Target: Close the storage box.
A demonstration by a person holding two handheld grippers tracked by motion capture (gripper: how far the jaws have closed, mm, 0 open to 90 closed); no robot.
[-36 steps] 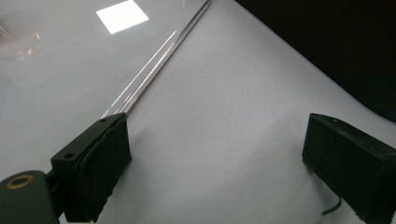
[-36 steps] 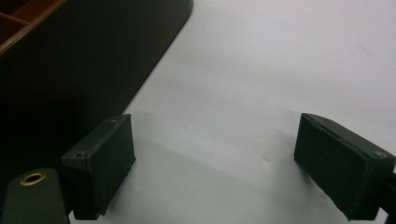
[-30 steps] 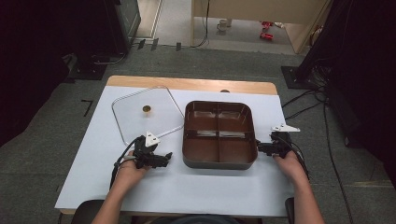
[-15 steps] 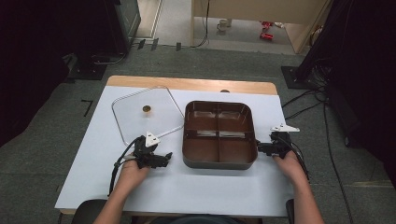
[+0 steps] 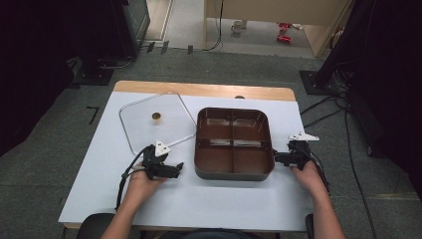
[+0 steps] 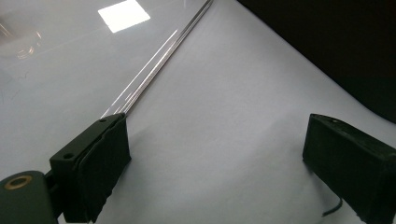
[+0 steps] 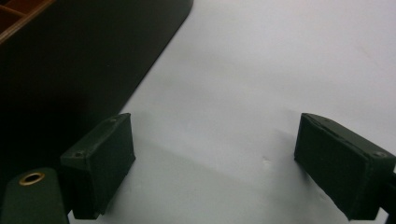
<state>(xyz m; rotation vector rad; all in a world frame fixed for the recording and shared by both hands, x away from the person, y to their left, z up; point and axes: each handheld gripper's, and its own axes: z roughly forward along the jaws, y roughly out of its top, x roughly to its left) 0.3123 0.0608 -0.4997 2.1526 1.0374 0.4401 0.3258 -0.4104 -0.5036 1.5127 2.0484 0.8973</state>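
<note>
A dark brown tray (image 5: 234, 172) with four compartments sits at the middle of the white table. A clear square lid (image 5: 144, 132) with a small brass knob (image 5: 156, 116) lies flat to its left. My left gripper (image 5: 176, 168) rests on the table between lid and tray, open, nothing between its jaws; the lid's edge (image 6: 154, 63) runs past its left jaw. My right gripper (image 5: 276, 159) rests against the tray's right side, open and empty. In the right gripper view the tray wall (image 7: 88, 60) is beside the left jaw.
The white table top (image 5: 209, 199) has free room in front of the tray. A wooden strip (image 5: 199, 89) runs along the table's far edge. Cables trail on the floor at the right (image 5: 338, 114).
</note>
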